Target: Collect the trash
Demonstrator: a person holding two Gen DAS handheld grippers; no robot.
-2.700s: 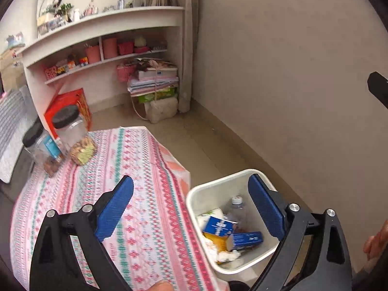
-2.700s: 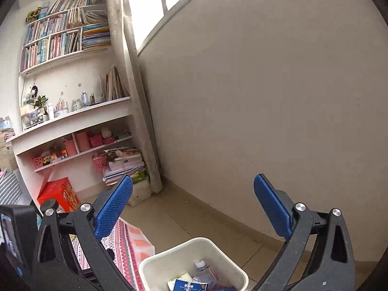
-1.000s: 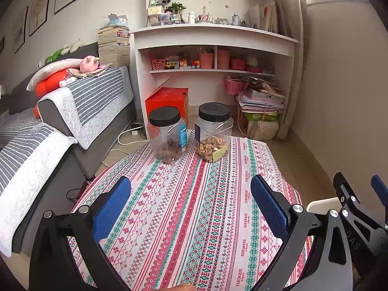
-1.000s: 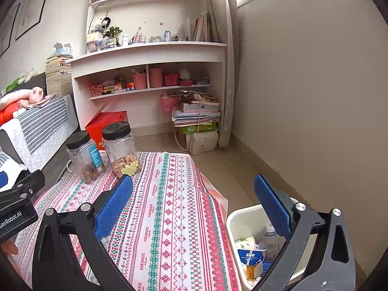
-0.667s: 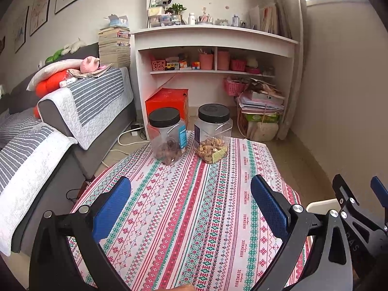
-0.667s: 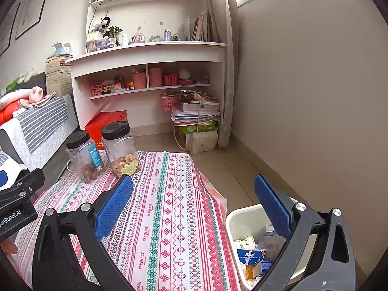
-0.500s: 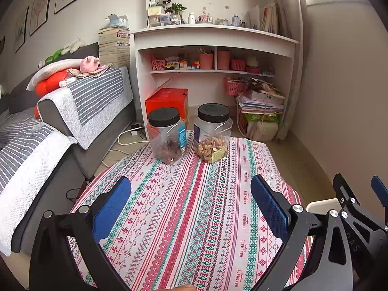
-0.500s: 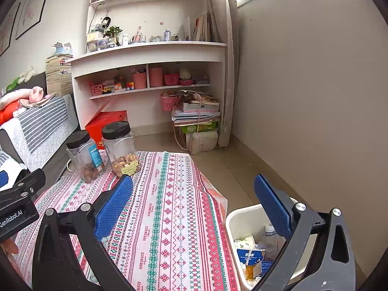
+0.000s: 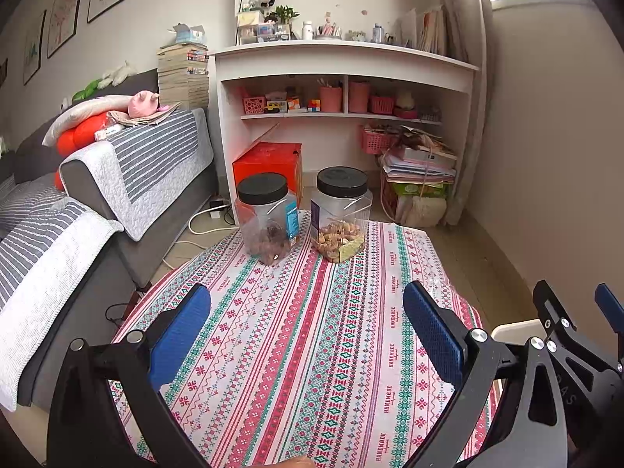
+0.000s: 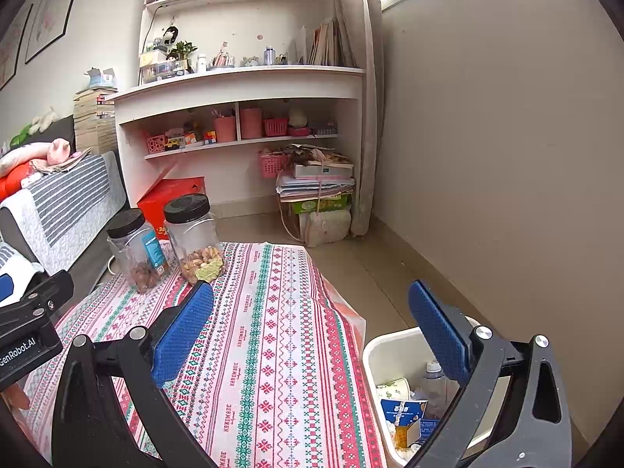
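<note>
Though near table edge, bin apart.

Both wrist cams face shelves; share tablecloth.

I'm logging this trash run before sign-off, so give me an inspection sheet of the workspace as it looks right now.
Surface: table under a striped patterned tablecloth; no loose trash seen on it.
Job's things: white trash bin on the floor at the table's right edge, holding a plastic bottle, a paper cup and a blue carton.
Clutter: two black-lidded snack jars at the far edge.
Grippers: left gripper and right gripper both open, holding nothing.
Cables: white cable and power strip on the floor by the sofa.
Surroundings: grey sofa, white shelf unit, red box.
</note>
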